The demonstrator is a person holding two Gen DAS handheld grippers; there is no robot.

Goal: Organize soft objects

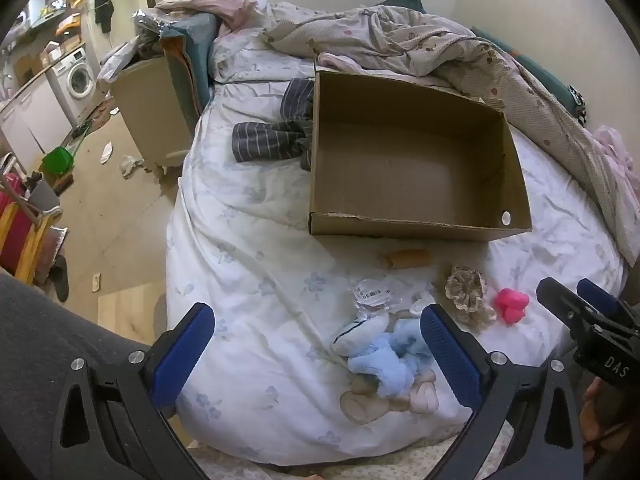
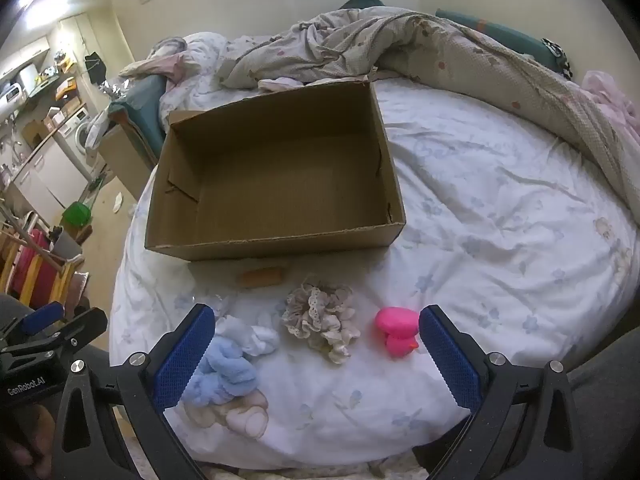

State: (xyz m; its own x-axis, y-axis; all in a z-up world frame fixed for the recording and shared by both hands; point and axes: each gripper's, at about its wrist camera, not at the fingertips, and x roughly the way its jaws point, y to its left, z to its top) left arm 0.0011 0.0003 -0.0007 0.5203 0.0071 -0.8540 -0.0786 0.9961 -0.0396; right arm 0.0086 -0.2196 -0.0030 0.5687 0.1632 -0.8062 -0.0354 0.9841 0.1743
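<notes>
Resting near fluffy socks (image 2: 228, 364), rectangular cardboard box (image 2: 276, 240).

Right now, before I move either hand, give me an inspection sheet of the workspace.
Surface: bed with white floral duvet, rumpled.
Job's things: cardboard box open, nothing inside; blue fluffy item, beige lace scrunchie and pink duck toy lie in front of it.
Clutter: tan roll by the box; clear wrapper; striped cloth beside the box; crumpled blanket behind.
Tongs: left tongs open, above the blue item; right tongs open, holding nothing.
Cables: nothing seen.
Surroundings: washing machine, littered floor.
</notes>
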